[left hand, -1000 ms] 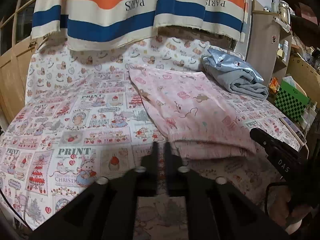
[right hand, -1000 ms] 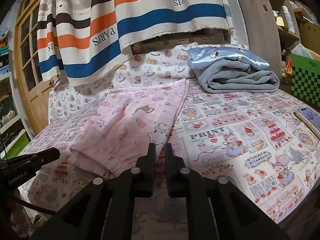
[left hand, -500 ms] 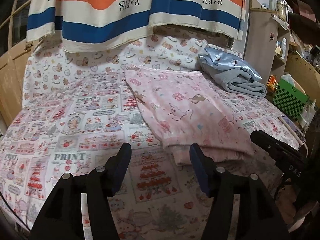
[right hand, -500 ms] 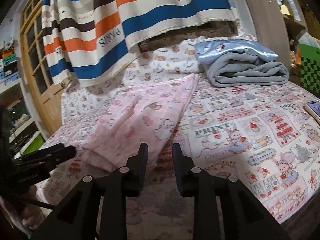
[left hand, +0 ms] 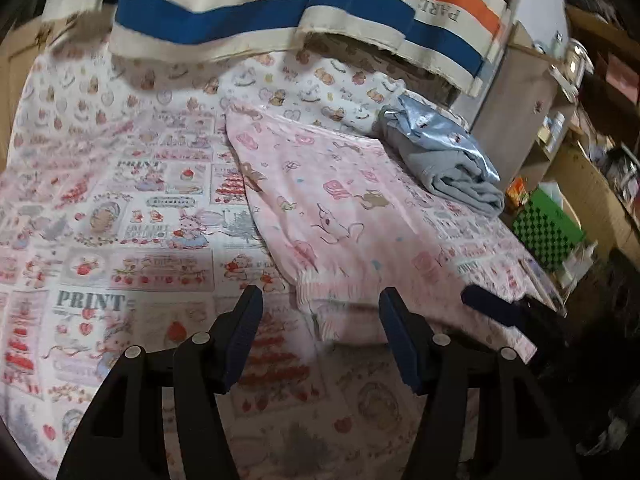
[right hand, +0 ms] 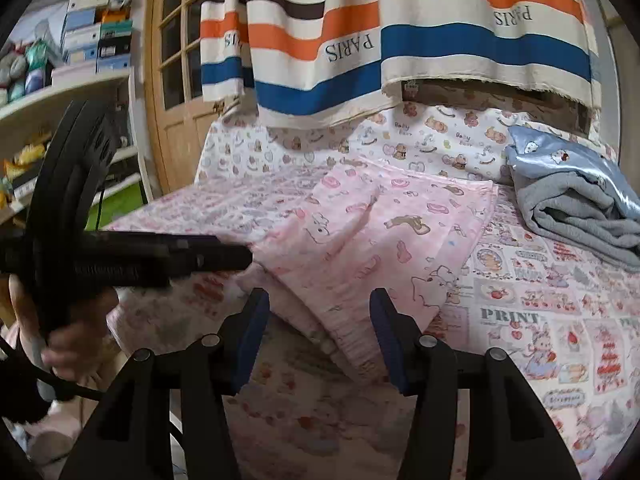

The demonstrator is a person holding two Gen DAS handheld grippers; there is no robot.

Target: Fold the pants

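- Left wrist view: the left gripper [left hand: 320, 320] stands with jaws apart and nothing in them, its near fingertips framing the elastic waistband of the pink printed pants [left hand: 340, 216], which lie folded lengthwise on the patterned bedsheet [left hand: 120, 208].
- A folded grey-blue garment [left hand: 448, 160] sits just beyond.
- Right wrist view: the right gripper [right hand: 318, 324] has just been opening; its jaws are parted and empty, over the pants' [right hand: 360, 240] waistband.

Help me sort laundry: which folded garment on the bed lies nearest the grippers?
The pink printed pants, their cuffs just beyond both grippers' fingers. The grey-and-blue folded garment sits farther back, near the bed's far right corner.
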